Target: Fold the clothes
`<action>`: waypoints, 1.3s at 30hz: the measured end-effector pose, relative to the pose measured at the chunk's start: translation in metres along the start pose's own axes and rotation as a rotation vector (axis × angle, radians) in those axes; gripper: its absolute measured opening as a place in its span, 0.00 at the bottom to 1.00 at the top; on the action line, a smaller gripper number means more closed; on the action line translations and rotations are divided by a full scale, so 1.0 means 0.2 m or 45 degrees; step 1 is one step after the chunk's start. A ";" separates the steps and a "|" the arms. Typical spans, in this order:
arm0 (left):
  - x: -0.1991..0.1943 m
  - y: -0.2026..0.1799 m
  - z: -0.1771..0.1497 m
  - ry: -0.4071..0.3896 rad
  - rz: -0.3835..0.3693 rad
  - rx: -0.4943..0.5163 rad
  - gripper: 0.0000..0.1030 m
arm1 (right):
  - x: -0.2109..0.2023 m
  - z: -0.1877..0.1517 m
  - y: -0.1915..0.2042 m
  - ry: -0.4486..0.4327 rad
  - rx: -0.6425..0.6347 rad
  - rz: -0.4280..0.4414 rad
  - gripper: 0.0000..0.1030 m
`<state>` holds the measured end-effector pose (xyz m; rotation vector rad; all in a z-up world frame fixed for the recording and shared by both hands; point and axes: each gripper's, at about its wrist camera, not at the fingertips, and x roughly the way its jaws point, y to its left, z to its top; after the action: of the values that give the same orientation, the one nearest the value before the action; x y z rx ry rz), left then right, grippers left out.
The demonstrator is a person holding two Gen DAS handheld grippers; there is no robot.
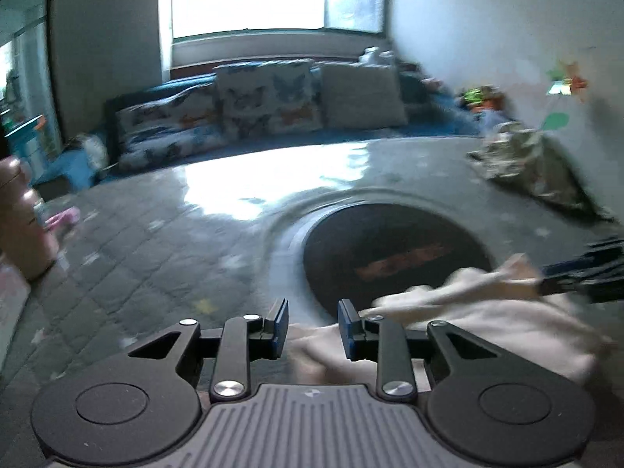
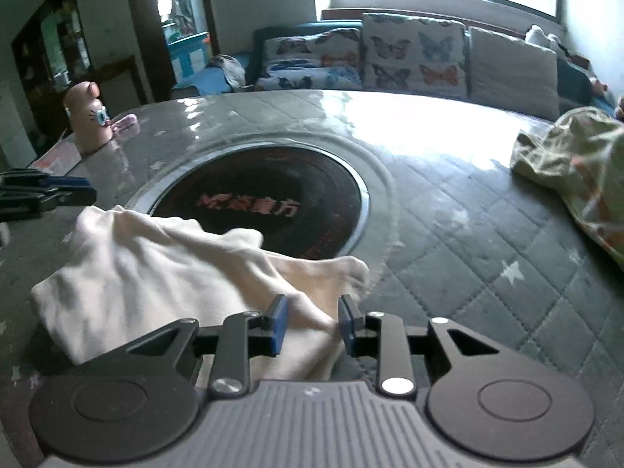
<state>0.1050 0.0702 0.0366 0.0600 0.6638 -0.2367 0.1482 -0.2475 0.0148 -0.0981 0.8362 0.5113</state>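
Fingers (image 2: 279, 321) parted, cream garment (image 2: 156, 273) blurred, partly hidden

I'm seeing open quilted table (image 2: 487, 234) lying right of centre. A cream cloth (image 2: 156, 273) is blocking the lower left, a patterned heap (image 2: 577, 171) is crowding the right edge, and a pink figurine (image 2: 87, 117) is standing upper left.

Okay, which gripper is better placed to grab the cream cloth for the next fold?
Probably the right gripper: it is open with a raised fold of the cream cloth between its fingers. The left gripper is open too, at the cloth's edge.
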 end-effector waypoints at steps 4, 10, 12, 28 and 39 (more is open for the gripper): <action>0.02 -0.11 0.00 0.013 -0.072 0.035 0.30 | 0.02 0.00 0.02 -0.005 0.010 0.018 0.27; 0.15 -0.13 -0.02 0.096 -0.064 0.035 0.30 | 0.00 -0.03 0.01 0.004 0.022 0.011 0.27; 0.19 -0.11 -0.04 0.116 -0.053 0.022 0.30 | -0.01 -0.04 0.02 0.000 0.002 0.002 0.25; 0.20 -0.09 -0.08 0.107 -0.029 0.003 0.31 | 0.08 -0.03 0.02 -0.055 -0.098 -0.190 0.01; 0.18 -0.24 -0.05 0.081 -0.136 0.047 0.31 | 0.06 0.02 0.19 -0.064 -0.106 0.075 0.08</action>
<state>0.1155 0.0179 0.0072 0.0679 0.7271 -0.3513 0.1403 -0.2085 0.0131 -0.1366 0.7703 0.6015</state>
